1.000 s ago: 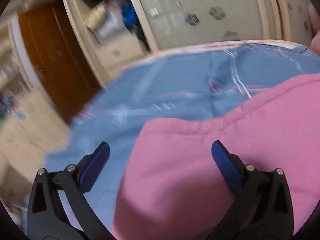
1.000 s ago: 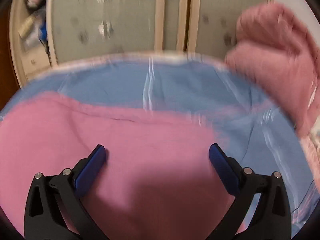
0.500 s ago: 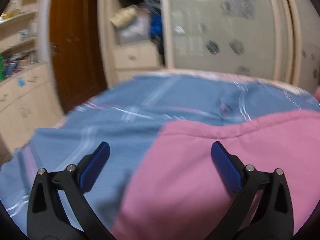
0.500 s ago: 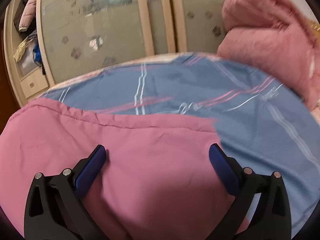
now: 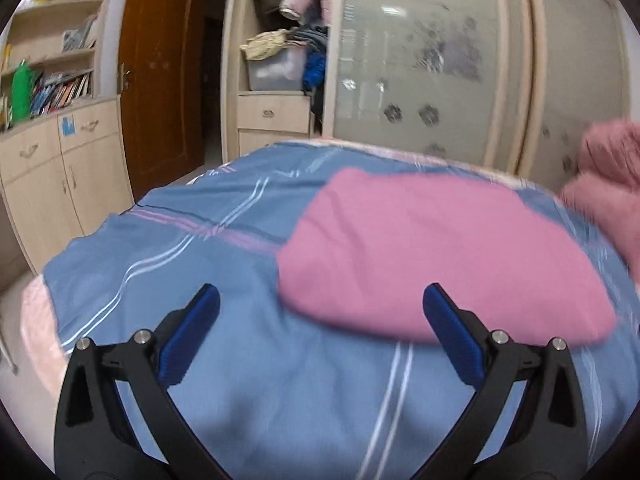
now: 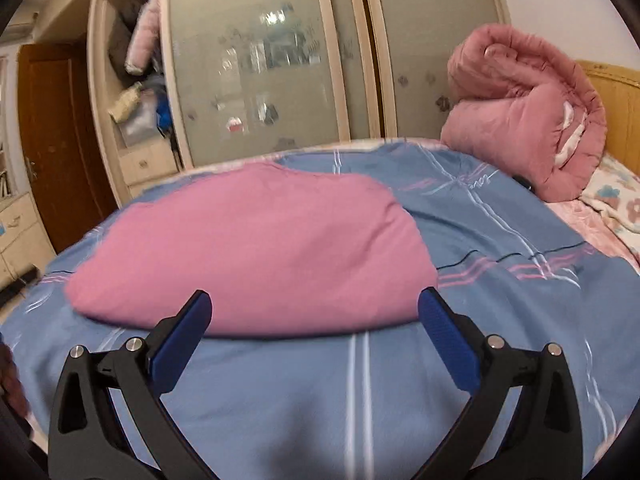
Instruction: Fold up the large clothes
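A pink garment (image 5: 436, 252) (image 6: 256, 248) lies folded into a flat, rounded rectangle on the blue plaid bed cover (image 5: 168, 248) (image 6: 500, 240). In the left wrist view my left gripper (image 5: 320, 312) hangs open above the cover, short of the garment's near-left edge, with nothing between its blue pads. My right gripper (image 6: 314, 312) is also open and empty. It hovers just in front of the garment's near edge.
A bundled pink quilt (image 6: 528, 124) (image 5: 608, 168) sits at the head of the bed by a wooden headboard (image 6: 616, 100). Sliding wardrobe doors (image 6: 260, 60) run behind the bed. A brown door (image 5: 164, 88) and cabinets with shelves (image 5: 60, 148) stand to the left.
Both grippers have pulled back and up from the pink garment, which filled the space between their fingers before. The whole folded garment now lies in view on the cover.
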`<state>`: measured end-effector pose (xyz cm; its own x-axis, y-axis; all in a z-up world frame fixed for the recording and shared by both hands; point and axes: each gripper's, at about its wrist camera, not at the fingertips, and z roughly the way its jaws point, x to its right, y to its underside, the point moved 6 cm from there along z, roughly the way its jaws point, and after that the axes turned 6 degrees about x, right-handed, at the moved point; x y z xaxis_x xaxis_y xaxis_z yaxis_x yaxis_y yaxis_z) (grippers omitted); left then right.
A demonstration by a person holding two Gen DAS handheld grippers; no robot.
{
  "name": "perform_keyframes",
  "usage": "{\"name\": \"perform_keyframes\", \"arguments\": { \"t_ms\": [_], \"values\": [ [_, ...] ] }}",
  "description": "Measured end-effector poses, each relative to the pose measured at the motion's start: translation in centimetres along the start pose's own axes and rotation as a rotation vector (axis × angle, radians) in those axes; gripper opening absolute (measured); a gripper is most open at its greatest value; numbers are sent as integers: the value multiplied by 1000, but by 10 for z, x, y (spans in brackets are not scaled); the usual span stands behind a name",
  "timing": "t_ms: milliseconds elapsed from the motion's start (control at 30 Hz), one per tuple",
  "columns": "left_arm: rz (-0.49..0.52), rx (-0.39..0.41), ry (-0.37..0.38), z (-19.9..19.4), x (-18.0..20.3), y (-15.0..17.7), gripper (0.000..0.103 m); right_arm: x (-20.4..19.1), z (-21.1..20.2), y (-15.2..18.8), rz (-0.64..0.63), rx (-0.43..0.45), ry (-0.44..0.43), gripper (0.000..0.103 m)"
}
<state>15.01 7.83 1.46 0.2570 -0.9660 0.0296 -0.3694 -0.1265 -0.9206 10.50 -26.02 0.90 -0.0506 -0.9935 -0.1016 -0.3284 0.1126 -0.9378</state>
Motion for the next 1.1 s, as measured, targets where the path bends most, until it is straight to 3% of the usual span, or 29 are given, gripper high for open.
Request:
{"name": "perform_keyframes", "arguments": {
  "t_ms": [167, 267, 367, 600, 900, 1100],
  "values": [
    [135, 8, 49, -45, 22, 25, 101, -35, -51, 36, -39, -43, -52, 102],
    [147, -33, 89, -61, 26, 38, 101, -47, -69, 38, -81, -25, -59, 102],
    [136, -25, 101, -76, 22, 44, 101, -52, -88, 34, -115, 23, -28, 102],
    [131, -40, 124, -87, 22, 52, 101, -36, -96, 28, -74, 51, 35, 102],
    [109, -25, 127, -90, 20, 49, 101, -35, -90, 34, -60, 24, 34, 102],
    [108, -56, 132, -83, 20, 51, 101, -38, -89, 34, -71, 18, 19, 102]
  ]
}}
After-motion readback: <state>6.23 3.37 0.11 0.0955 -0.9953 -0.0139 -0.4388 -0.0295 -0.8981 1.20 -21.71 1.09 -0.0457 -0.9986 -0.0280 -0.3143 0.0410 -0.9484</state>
